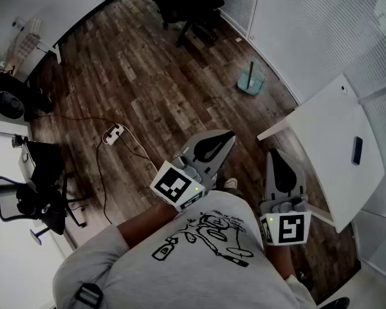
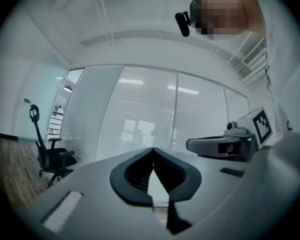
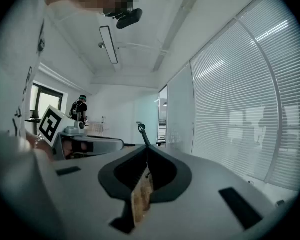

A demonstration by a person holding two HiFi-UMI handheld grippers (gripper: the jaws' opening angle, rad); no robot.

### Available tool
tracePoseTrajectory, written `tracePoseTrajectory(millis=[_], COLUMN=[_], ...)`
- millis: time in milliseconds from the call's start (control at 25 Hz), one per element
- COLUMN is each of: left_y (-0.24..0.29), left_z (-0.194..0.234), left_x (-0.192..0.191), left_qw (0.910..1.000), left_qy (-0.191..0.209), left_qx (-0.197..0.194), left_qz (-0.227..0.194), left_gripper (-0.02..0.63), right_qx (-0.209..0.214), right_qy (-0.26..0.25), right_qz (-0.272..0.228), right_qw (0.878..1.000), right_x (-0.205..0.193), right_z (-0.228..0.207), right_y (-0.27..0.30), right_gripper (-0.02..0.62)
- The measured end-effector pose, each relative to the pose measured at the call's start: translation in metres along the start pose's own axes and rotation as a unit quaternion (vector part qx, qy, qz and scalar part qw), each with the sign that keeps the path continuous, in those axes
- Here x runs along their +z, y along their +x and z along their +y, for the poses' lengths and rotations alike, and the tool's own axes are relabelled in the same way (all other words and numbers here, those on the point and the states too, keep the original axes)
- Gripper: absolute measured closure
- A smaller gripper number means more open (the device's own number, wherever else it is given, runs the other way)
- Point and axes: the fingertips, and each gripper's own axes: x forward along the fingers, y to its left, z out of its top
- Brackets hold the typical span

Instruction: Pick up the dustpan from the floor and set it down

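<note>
Where the dark plank floor (image 1: 135, 89) meets the glass wall with blinds (image 1: 309, 24), the teal dustpan (image 1: 251, 82) sits with its pan flat on the boards and its thin handle, the long axis, standing roughly upright; which way its mouth faces cannot be told. Well apart from it, the left gripper (image 1: 230, 136) and right gripper (image 1: 273, 153) each have their jaws pressed together on nothing. A white bench (image 1: 334, 140) stands to the right and a black office chair (image 1: 186, 5) stands farther off.
</note>
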Motion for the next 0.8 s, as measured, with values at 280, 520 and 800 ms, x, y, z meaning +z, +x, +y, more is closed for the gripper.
tracePoseTrajectory(millis=[280,520,800], left_y=[-0.013,-0.028,-0.021], left_z=[0.011,0.025,0.035], left_x=[0.001,-0.009,-0.010], left_qw=[1.0000,0.9999,0.9997], left_qy=[0.000,-0.009,-0.017], left_qx=[-0.003,0.001,0.001], left_qz=[0.000,0.013,0.017], left_gripper=[0.604,0.604,0.604], right_qx=[-0.005,-0.013,-0.014], right_qy=[0.001,0.029,0.025], right_qz=[0.004,0.017,0.026], right_qw=[1.000,0.999,0.999], right_x=[-0.003,-0.008,-0.015], right_z=[0.013,0.029,0.020], right_y=[0.007,0.015,0.028], right_gripper=[0.586,0.586,0.586])
